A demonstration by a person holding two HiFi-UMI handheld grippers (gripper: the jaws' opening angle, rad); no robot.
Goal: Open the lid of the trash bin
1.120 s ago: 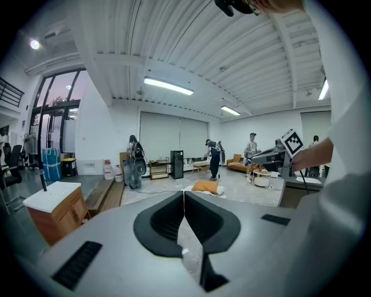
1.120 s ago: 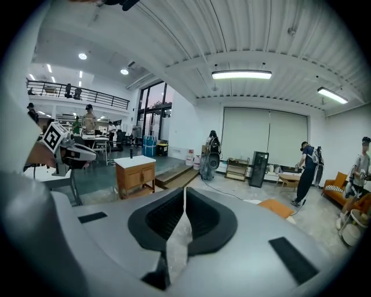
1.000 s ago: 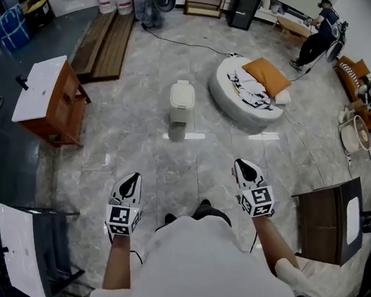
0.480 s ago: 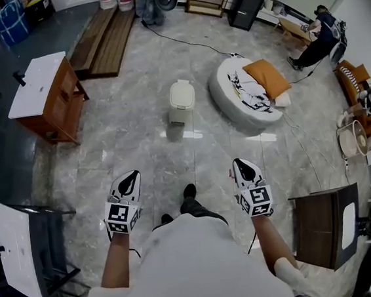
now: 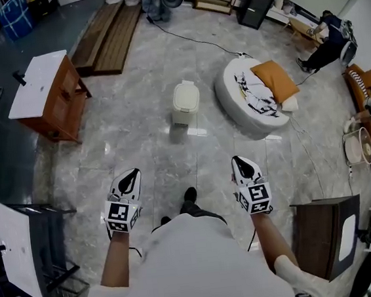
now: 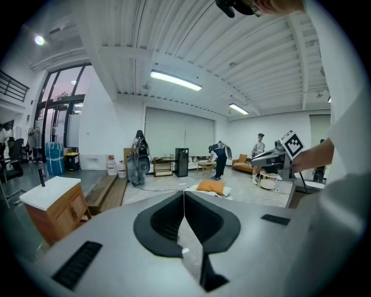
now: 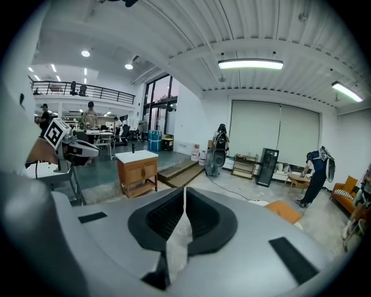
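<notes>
The trash bin (image 5: 184, 102) is a small cream-white bin with its lid down, standing on the marble floor ahead of me in the head view. Both grippers are held out at waist height, well short of it. My left gripper (image 5: 130, 177) is shut with nothing in it, to the left of and nearer than the bin. My right gripper (image 5: 240, 163) is also shut and empty, nearer than the bin and to its right. In the left gripper view the jaws (image 6: 184, 196) meet in a thin line; the right gripper view (image 7: 184, 194) shows the same. Neither gripper view shows the bin.
A wooden cabinet (image 5: 42, 92) with a white top stands left. A round white cushion bed (image 5: 254, 96) with an orange pillow lies right of the bin. A dark wooden panel (image 5: 324, 229) is near right, a chair (image 5: 31, 246) near left. A person (image 5: 328, 34) bends far right.
I have stepped forward a little: a foot now shows ahead of my body and the bin sits slightly lower in the head view. Both grippers stay shut and level.
</notes>
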